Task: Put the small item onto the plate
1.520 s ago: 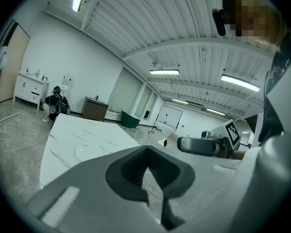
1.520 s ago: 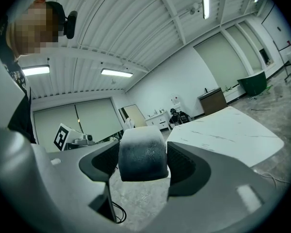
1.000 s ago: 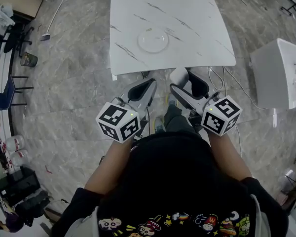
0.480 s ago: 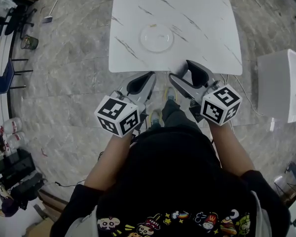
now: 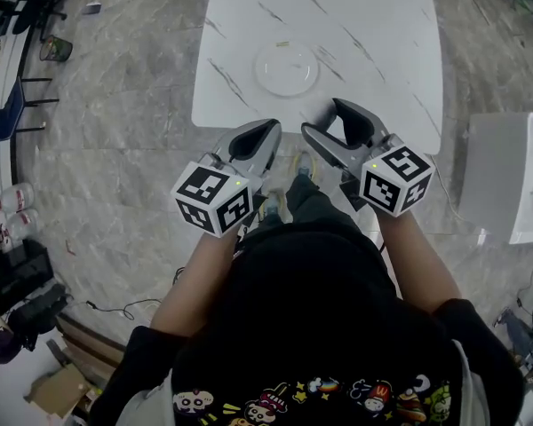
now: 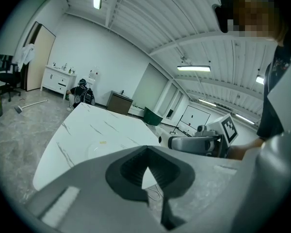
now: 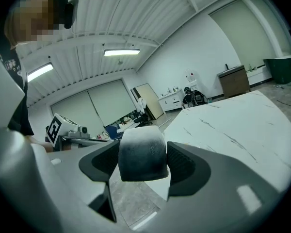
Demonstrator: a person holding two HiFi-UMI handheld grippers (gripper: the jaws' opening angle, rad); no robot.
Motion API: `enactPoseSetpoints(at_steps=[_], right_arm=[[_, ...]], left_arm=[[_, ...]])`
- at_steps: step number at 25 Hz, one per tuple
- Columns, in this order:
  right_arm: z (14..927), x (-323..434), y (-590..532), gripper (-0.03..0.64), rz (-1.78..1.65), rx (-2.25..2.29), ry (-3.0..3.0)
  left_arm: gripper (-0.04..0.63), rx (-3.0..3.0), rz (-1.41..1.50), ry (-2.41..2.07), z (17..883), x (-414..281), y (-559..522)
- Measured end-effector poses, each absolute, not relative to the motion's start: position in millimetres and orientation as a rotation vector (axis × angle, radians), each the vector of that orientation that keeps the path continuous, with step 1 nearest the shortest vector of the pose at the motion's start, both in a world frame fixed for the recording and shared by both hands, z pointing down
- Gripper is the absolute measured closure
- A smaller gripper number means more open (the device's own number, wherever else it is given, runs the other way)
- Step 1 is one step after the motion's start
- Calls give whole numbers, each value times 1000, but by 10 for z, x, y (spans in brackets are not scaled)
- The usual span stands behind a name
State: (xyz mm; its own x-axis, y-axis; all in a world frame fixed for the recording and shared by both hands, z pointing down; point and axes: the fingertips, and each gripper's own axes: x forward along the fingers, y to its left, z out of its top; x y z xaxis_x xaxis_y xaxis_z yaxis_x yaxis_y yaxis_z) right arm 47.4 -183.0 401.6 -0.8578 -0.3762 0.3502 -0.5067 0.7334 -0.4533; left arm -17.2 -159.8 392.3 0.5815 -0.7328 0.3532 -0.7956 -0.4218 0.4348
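Jaws of right gripper [image 7: 143, 165] grip small item [image 7: 141, 152], unclear overhead.

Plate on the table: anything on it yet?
Nothing shows on the plate; the head view sees it whole, uncovered. The small item is clamped in the right gripper.

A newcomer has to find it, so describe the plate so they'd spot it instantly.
Look at the white marble-veined table in front of the person. Near its edge closest to them sits the plate. It is the only round thing on the top, pale and shallow, bigger than the tiny yellowish scrap beyond it.
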Motion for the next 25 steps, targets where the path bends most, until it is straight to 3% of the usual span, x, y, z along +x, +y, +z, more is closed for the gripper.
enactPoseSetpoints(at_steps=[25], right_arm=[[4444,319,-2336,284,820,558,-2668]], left_arm=[[595,2093,183,-1298,4387,-302,-1918]])
